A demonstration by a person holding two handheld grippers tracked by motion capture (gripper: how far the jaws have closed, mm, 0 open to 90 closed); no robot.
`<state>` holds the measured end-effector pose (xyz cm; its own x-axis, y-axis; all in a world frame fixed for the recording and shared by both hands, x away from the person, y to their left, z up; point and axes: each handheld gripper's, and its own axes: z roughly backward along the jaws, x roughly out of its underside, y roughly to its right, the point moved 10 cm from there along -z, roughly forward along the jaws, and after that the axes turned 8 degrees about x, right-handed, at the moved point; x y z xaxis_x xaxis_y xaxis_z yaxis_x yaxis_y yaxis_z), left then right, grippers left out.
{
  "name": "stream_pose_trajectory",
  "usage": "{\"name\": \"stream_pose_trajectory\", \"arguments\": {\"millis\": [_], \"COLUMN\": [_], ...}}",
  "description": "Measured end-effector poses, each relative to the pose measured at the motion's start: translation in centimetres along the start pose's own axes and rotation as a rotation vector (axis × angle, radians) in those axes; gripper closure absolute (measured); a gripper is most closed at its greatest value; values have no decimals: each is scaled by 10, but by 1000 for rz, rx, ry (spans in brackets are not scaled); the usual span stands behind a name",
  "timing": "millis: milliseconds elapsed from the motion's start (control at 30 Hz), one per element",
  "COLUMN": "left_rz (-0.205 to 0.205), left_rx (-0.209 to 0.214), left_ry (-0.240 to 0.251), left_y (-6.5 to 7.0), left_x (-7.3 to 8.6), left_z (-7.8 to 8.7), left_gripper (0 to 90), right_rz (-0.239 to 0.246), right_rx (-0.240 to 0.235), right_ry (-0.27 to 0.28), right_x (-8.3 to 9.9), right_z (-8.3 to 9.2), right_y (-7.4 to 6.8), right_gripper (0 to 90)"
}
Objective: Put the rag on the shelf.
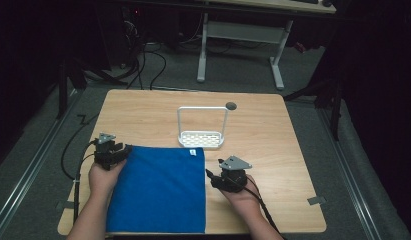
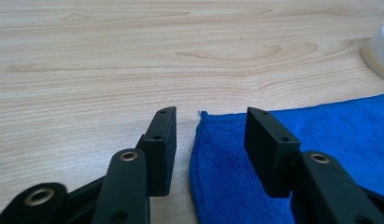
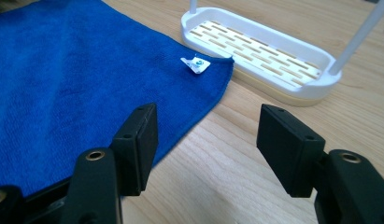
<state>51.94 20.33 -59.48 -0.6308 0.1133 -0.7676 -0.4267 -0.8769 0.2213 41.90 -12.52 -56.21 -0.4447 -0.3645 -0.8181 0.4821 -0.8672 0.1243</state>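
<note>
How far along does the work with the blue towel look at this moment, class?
Done: the blue towel lies spread flat on the table, in front of the white rack. In hand: the left gripper has open jaws astride the towel's far left corner, and the right gripper is open at its right edge, near the white tag. Left: nothing is gripped yet, and the rack's bar is bare.

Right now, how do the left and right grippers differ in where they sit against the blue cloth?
The left gripper is at the flat blue terry cloth's far left corner, jaws straddling that edge. The right gripper is at the cloth's right edge, nearer the corner with the small white tag, close to the white slotted rack with a hoop handle. Both are open, low over the table, gripping nothing.
</note>
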Motion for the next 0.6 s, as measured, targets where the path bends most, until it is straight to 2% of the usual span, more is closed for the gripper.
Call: {"name": "stream_pose_trajectory", "arguments": {"millis": [67, 200, 367, 600], "left_rz": [13, -4, -30, -13], "left_rx": [14, 13, 16, 18], "left_ry": [-5, -19, -25, -27], "left_y": [0, 3, 5, 4], "left_x": [1, 3, 4, 5], "left_z": [0, -2, -2, -3], "left_gripper": [569, 589, 604, 624], "right_rz": [-18, -61, -72, -101], "right_rx": [-6, -13, 17, 49], "right_ry": [-3, -22, -43, -84], "right_x": [-4, -11, -18, -20], "right_z": [-5, -22, -46, -72], "right_y": [0, 1, 4, 11], "right_gripper": [418, 439, 495, 570]}}
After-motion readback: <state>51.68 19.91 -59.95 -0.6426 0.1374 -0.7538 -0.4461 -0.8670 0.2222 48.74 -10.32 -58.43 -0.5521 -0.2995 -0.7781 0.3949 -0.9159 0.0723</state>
